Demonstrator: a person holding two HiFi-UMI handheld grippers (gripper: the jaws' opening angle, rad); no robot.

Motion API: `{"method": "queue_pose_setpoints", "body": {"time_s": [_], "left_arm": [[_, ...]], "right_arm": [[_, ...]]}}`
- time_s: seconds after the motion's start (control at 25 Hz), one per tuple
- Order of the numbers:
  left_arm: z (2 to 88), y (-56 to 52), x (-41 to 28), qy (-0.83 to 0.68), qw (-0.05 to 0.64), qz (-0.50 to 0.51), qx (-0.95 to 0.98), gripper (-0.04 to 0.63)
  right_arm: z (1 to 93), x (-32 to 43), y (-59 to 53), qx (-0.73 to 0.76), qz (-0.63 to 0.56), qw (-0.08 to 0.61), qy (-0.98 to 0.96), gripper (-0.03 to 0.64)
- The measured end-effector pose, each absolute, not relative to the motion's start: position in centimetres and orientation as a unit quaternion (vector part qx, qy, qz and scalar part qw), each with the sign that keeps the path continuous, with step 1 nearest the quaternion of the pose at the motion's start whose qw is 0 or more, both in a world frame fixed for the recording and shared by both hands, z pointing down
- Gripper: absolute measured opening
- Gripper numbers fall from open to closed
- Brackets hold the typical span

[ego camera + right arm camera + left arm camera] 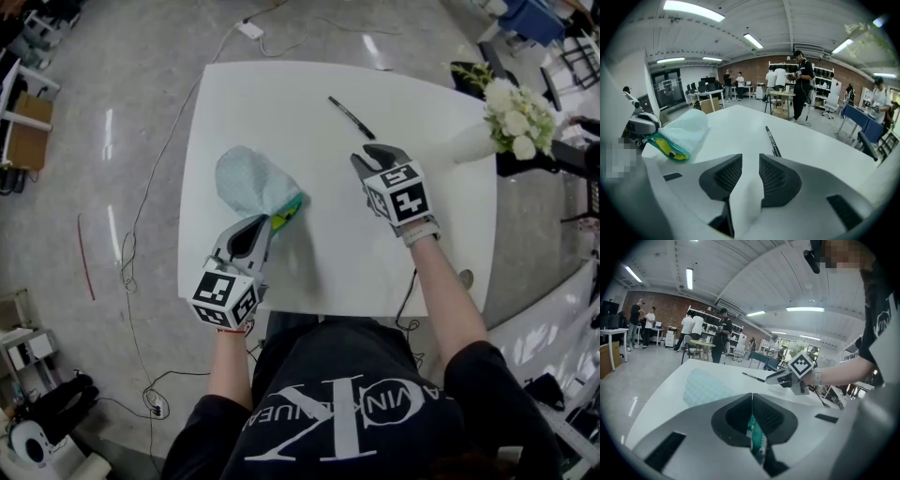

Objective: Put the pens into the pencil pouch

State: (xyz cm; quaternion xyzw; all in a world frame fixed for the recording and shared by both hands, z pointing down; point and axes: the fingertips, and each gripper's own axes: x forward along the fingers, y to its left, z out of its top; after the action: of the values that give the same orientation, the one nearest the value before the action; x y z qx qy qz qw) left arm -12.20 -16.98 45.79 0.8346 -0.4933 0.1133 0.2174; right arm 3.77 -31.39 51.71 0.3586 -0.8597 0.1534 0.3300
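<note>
The left tongs (265,225) pinch the pouch (246,178) rim to hold it ready; the right tongs (373,157), wide and empty, point at the pen (351,117)

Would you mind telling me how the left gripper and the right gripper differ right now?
The left gripper has its jaws shut on the pouch's edge; the right gripper's jaws stand apart, empty. The left is at the pouch, the right points toward the pen. Both carry marker cubes.

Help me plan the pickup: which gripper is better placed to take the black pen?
Right. The right gripper is open, empty and nearest the pen; the left gripper is shut on the pouch.
</note>
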Motion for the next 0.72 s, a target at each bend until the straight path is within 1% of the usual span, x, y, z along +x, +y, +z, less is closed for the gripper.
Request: {"method": "queue_pose_setpoints", "body": {"time_s": [0.24, 0.56, 0.64, 0.72], "left_arm": [[45.7, -16.8, -12.3, -0.492, 0.22, 0.112, 0.835, 0.008], [45.7, -16.5, -12.1, -0.494, 0.223, 0.108, 0.833, 0.008], [45.7, -16.4, -12.1, -0.494, 0.222, 0.107, 0.833, 0.009], [45.7, -16.4, -12.0, -0.495, 0.223, 0.106, 0.833, 0.008]], "right_arm": [[52.3, 4.9, -35.3, 0.373, 0.124, 0.36, -0.846, 0.123], [54.7, 5.7, -37.4, 0.37, 0.161, 0.381, -0.832, 0.123], [54.9, 5.5, -37.4, 0.368, 0.171, 0.379, -0.832, 0.111], [55.0, 5.5, -37.2, 0.364, 0.179, 0.376, -0.834, 0.084]]}}
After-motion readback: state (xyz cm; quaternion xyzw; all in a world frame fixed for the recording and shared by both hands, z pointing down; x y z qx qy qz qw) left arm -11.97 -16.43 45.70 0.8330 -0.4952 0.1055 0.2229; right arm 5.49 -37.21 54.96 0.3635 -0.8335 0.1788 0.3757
